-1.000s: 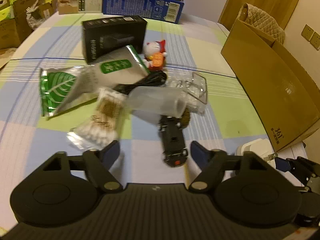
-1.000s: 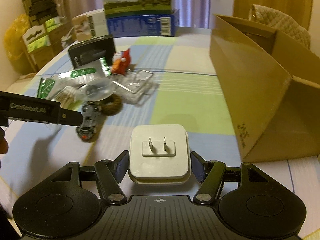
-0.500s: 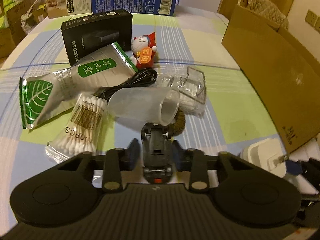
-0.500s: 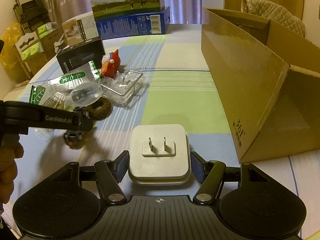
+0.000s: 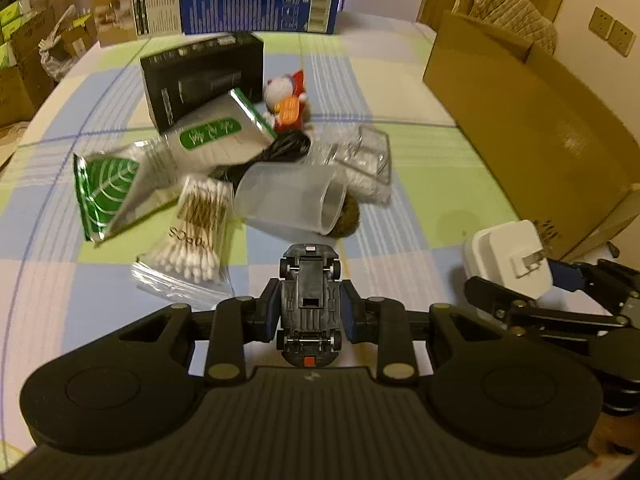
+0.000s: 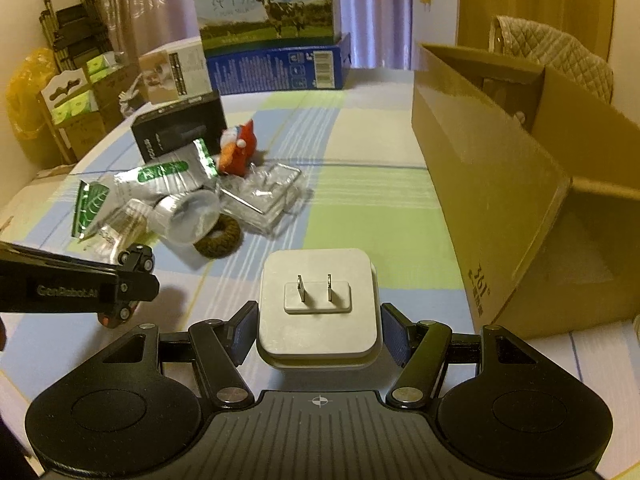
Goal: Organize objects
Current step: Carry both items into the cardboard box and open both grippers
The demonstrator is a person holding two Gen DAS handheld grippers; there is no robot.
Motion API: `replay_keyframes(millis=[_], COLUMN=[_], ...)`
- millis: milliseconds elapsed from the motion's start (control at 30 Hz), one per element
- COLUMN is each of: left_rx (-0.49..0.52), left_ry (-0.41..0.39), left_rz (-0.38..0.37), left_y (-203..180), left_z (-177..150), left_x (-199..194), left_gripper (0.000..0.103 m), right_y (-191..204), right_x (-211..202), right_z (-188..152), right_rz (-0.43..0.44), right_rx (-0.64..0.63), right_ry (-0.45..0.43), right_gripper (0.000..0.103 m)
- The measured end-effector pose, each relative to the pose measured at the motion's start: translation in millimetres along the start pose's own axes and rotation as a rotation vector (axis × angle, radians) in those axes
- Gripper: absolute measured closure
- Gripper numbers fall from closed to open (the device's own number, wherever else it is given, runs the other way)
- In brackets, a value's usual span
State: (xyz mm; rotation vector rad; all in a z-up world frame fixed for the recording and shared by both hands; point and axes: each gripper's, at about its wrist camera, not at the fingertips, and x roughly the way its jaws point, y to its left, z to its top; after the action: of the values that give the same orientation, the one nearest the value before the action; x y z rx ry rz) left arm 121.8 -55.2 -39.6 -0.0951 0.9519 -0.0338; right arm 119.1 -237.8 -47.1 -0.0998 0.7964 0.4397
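In the tongs: 1 toy car (image 5: 310, 304), 1 charger (image 6: 318, 304)

blk toy car (image 5: 310, 300), wht charger (image 6: 318, 304), checked tablecloth (image 6: 360, 200)

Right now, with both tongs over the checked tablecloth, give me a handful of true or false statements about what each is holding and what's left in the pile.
1. The left tongs are shut on the small black toy car, its underside facing up. True.
2. The right tongs are open and hold nothing. False: they grip the white square plug adapter, prongs pointing away from the camera.
3. The clear plastic cup stands upright. False: it lies on its side.
4. The bag of cotton swabs lies on the tablecloth left of the cup. True.
5. The brown cardboard box sits left of the pile. False: it is on the right.
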Motion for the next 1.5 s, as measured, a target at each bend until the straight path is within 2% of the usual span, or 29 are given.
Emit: replay_keyframes(millis=[233,333,500,667,800,967,1233,1300,1333,1500], left_rx=[0.037,0.068,0.121,0.176,0.205,0.236,0.270,0.261,0.259,0.230], left_ry=[-0.062,-0.095,-0.131,-0.147,-0.137,-0.099,-0.072,-0.078,-0.083,-0.102], left_rz=[-0.041,-0.076,-0.152,-0.228,-0.275,-0.305,-0.317,-0.314,-0.312,-0.286], left_y=[-21,-40,-85,-140,-181,-218,-241,-239,-238,-222], left_z=[26,42,71,99,112,119,120,120,120,121], left_x=[-43,-60,-72,-67,-50,-21,10,11,10,0], left_gripper=[0.078,0.078,0.078,0.078,0.078,0.078,0.077,0.062,0.059,0.058], right_y=[-5,-20,-65,-127,-168,-197,-227,-230,-230,-229], right_x=[-40,-65,-100,-104,-99,-92,-84,-82,-82,-80], right_z=[28,49,85,99,101,99,90,89,88,87], right_rz=[0.017,0.019,-0.043,-0.121,-0.151,-0.164,-0.170,-0.168,-0.166,-0.152], right_rx=[0.017,0.034,0.054,0.078,0.080,0.095,0.140,0.147,0.151,0.159], right_ry=[-0.070,-0.111,-0.163,-0.137,-0.105,-0.088,-0.077,-0.074,-0.073,-0.066], right_gripper=[0.042,0.042,0.042,0.042,0.041,0.042,0.041,0.041,0.041,0.041])
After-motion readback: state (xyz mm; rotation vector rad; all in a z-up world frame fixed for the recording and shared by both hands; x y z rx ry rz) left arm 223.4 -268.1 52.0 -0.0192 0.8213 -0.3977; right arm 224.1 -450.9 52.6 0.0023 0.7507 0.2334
